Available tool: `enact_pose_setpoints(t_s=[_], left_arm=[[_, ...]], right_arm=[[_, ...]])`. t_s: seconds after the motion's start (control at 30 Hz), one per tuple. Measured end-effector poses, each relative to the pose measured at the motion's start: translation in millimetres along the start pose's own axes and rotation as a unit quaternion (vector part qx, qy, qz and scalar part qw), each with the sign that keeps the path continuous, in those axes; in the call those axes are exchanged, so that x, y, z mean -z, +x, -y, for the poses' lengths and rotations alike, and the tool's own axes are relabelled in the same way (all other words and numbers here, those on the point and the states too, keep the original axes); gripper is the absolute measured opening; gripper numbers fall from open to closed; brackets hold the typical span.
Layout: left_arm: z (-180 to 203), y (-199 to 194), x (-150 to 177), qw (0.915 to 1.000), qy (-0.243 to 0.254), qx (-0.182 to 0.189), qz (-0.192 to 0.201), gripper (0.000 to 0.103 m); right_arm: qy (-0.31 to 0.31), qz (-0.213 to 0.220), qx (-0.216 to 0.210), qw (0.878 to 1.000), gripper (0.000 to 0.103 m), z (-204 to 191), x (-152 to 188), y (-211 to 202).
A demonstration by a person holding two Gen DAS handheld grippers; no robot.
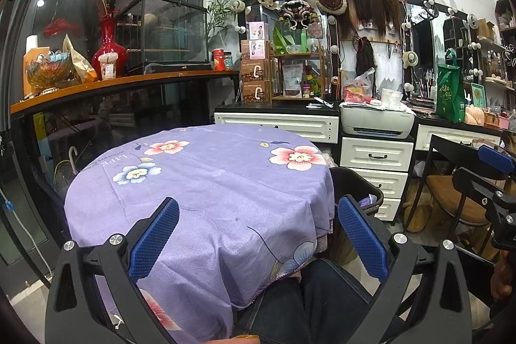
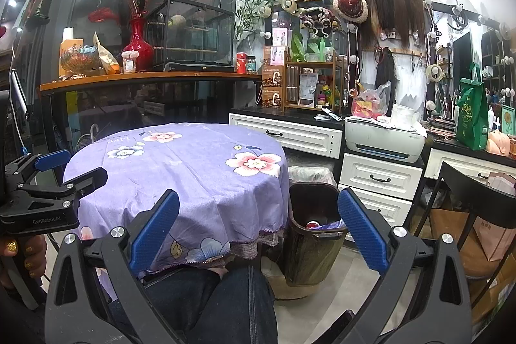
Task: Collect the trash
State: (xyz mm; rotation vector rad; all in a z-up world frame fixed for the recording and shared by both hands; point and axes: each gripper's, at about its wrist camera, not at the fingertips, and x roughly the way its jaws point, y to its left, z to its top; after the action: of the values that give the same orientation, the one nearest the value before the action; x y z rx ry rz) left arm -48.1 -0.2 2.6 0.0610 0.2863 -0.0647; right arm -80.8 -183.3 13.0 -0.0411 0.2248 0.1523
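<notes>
A round table under a purple flowered cloth [image 1: 209, 182] fills the middle of the left wrist view and shows in the right wrist view [image 2: 193, 170]; no trash shows on the cloth. A dark wooden trash bin [image 2: 309, 250] stands on the floor right of the table, with a red-and-white item and purple scraps inside; its rim shows in the left wrist view [image 1: 361, 182]. My left gripper [image 1: 258, 234] is open and empty above the table's near edge. My right gripper [image 2: 258, 234] is open and empty, between table and bin. Each gripper shows in the other's view [image 2: 67, 170] [image 1: 480, 163].
A white drawer cabinet [image 2: 380, 179] with a printer [image 2: 383, 141] stands behind the bin. A black chair [image 2: 477, 215] and paper bags are at right. A wooden counter [image 1: 122, 83] with a red vase [image 1: 108, 47] and glass case runs behind. My legs [image 2: 225, 305] are below.
</notes>
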Motion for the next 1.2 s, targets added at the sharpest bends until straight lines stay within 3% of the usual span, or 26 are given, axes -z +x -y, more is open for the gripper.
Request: enact_pose_setpoints(t_s=[1.2], left_arm=[[-8.5, 0.3, -2.7, 0.9999, -0.009, 0.006, 0.001, 0.098]], right_arm=[[0.002, -0.001, -0.001, 1.0, 0.097, -2.0, 2.4, 1.6]])
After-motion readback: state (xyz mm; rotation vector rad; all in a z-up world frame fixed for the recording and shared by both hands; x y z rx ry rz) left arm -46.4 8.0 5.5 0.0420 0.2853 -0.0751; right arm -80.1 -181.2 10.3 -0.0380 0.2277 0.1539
